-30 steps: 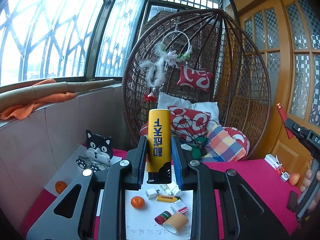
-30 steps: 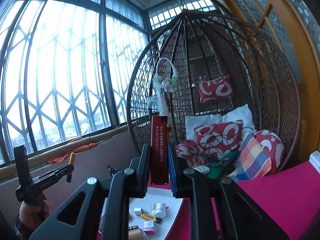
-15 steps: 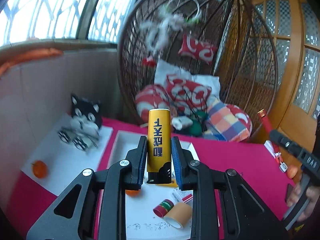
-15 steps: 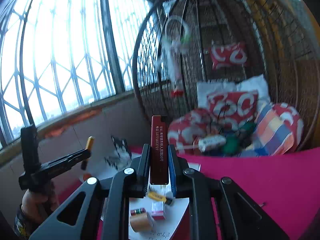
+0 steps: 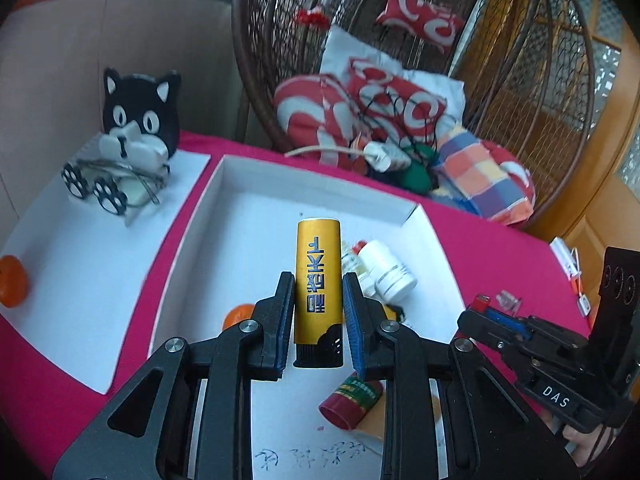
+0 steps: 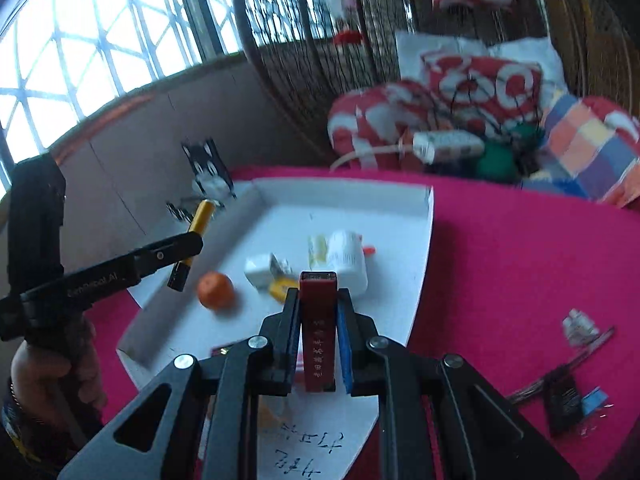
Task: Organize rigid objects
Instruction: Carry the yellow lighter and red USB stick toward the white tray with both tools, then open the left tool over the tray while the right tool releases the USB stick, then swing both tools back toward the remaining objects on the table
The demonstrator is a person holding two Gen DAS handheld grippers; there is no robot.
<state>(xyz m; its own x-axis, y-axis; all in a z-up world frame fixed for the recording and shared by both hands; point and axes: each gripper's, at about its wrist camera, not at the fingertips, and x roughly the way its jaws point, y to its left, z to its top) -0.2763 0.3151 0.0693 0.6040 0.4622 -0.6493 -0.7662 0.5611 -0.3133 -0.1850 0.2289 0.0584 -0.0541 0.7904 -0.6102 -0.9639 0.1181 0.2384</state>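
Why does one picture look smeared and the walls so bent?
Right wrist view: motion blur smears the cushions and the orange; window glare washes out the top left. Left wrist view: sharper, the yellow lighter crisp. Both: the fisheye lens bows straight edges.

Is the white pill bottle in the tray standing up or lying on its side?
Lying on its side. In the left wrist view the white pill bottle rests lengthwise on the floor of the white tray, cap end pointing toward the camera.
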